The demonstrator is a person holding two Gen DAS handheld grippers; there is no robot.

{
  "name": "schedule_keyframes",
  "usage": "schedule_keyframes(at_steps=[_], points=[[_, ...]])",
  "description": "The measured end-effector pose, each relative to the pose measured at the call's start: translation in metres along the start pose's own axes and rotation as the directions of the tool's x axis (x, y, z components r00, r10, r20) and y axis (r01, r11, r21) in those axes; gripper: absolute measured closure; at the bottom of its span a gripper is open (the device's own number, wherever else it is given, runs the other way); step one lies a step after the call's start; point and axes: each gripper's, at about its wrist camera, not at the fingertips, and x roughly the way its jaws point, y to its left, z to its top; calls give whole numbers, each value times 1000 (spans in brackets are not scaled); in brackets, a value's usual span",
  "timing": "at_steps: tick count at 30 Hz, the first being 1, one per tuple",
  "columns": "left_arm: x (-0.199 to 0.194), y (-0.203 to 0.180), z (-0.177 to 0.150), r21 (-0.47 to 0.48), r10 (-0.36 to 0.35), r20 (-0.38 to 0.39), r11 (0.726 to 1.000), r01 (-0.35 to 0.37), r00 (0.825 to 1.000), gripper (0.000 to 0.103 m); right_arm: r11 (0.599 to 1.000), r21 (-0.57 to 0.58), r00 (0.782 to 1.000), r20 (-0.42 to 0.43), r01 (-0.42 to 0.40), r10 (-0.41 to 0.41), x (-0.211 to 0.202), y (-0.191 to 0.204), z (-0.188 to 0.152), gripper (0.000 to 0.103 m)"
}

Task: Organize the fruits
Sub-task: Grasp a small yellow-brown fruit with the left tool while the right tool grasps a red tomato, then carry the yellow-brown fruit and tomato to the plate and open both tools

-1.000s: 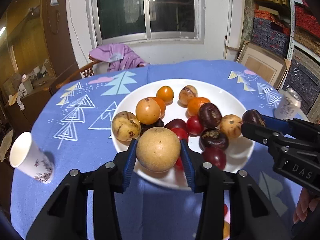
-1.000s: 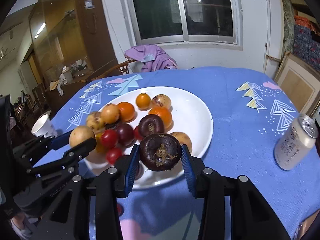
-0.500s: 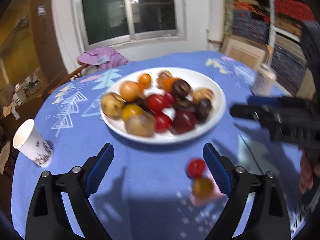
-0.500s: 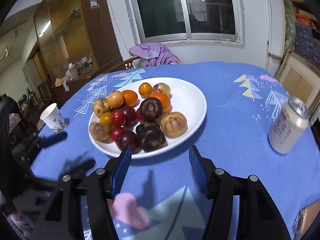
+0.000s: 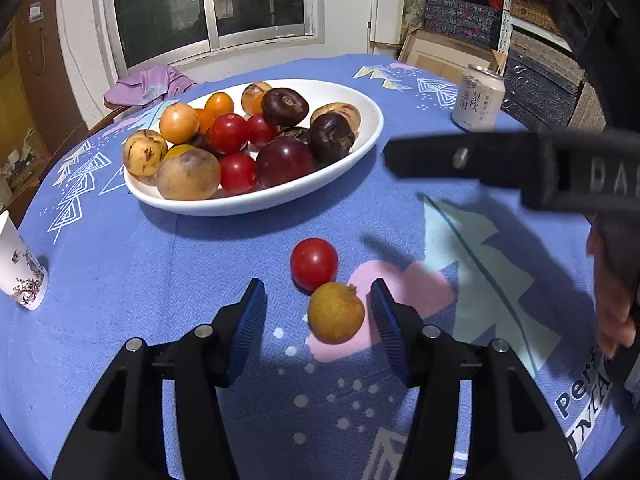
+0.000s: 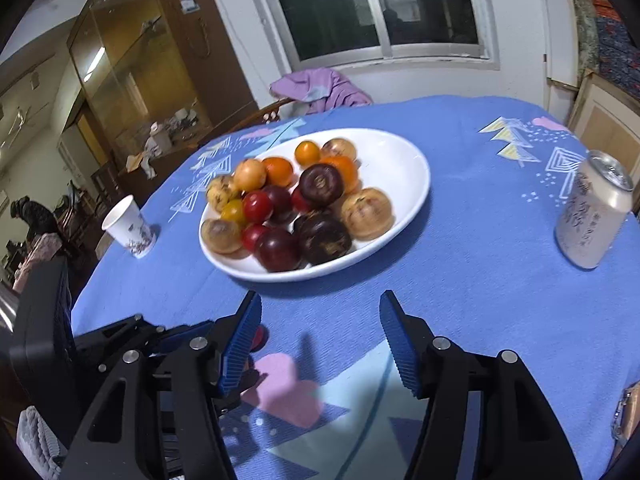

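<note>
Left wrist view: the left tongs [image 5: 316,312], a second ago clamped on a tan fruit over the white oval plate [image 5: 372,136], now gape around a small round yellow-brown fruit [image 5: 335,313] on the blue table; right tongs [image 6: 320,336] are apart too, their purple fruit delivered

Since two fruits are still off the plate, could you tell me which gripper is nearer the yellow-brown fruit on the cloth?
Left. The left gripper is open around the yellow-brown fruit; the right gripper is open farther right.
</note>
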Motion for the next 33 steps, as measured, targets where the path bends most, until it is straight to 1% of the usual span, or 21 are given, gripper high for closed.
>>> schedule_keyframes(at_steps=[1, 2, 3, 4, 6, 8, 11, 12, 13, 14, 17, 19, 22, 28, 31, 33], points=[[2, -1, 0, 1, -7, -5, 1000, 7, 1000, 50, 1000, -17, 1000, -22, -9, 8, 5, 6, -2, 41], [4, 1, 1, 0, -16, -13, 1000, 16, 1000, 66, 999, -30, 999, -41, -16, 15, 9, 11, -3, 41], [6, 1, 2, -6, -37, -22, 999, 37, 999, 72, 999, -41, 998, -58, -26, 24, 14, 16, -5, 41], [7, 4, 2, -16, -46, -25, 999, 46, 999, 76, 998, -49, 996, -78, -40, 36, 20, 22, -5, 41], [5, 7, 1, -29, -59, -22, 998, 58, 998, 76, 997, -45, 992, -108, -62, 57, 29, 30, -5, 41], [3, 6, 0, -30, -53, -16, 998, 52, 998, 76, 997, -36, 990, -125, -68, 63, 37, 35, -5, 41], [-5, 3, -3, -15, -26, 5, 1000, 26, 1000, 76, 997, -56, 987, -152, -56, 47, 46, 43, -8, 47], [-6, 2, -3, -10, -22, 2, 1000, 22, 1000, 76, 997, -64, 987, -155, -48, 37, 47, 44, -10, 51], [-7, 0, -5, -2, -9, 3, 1000, 9, 1000, 76, 997, -70, 986, -163, -41, 29, 49, 45, -11, 59], [-8, -3, -6, 12, 18, 6, 1000, -18, 1000, 77, 996, -75, 985, -168, -40, 27, 50, 46, -12, 62], [-12, -6, -7, 27, 51, 14, 998, -52, 999, 77, 996, -73, 986, -163, -53, 41, 51, 47, -14, 67], [-13, -6, -8, 34, 80, 16, 996, -80, 997, 77, 995, -71, 985, -161, -67, 55, 50, 48, -15, 77], [-16, -3, -10, 28, 94, 22, 995, -95, 995, 77, 994, -86, 988, -144, -65, 52, 44, 51, -16, 79], [-29, -1, -16, 30, 136, 51, 990, -138, 989, 77, 995, -73, 992, -111, -73, 64, 31, 47, -14, 79], [-37, 0, -12, 30, 164, 84, 985, -167, 983, 77, 996, -68, 996, -63, -65, 61, 13, 41, -8, 79], [-42, 3, -2, 24, 182, 112, 982, -186, 977, 77, 997, -63, 998, -22, -53, 52, 1, 36, 0, 79]])
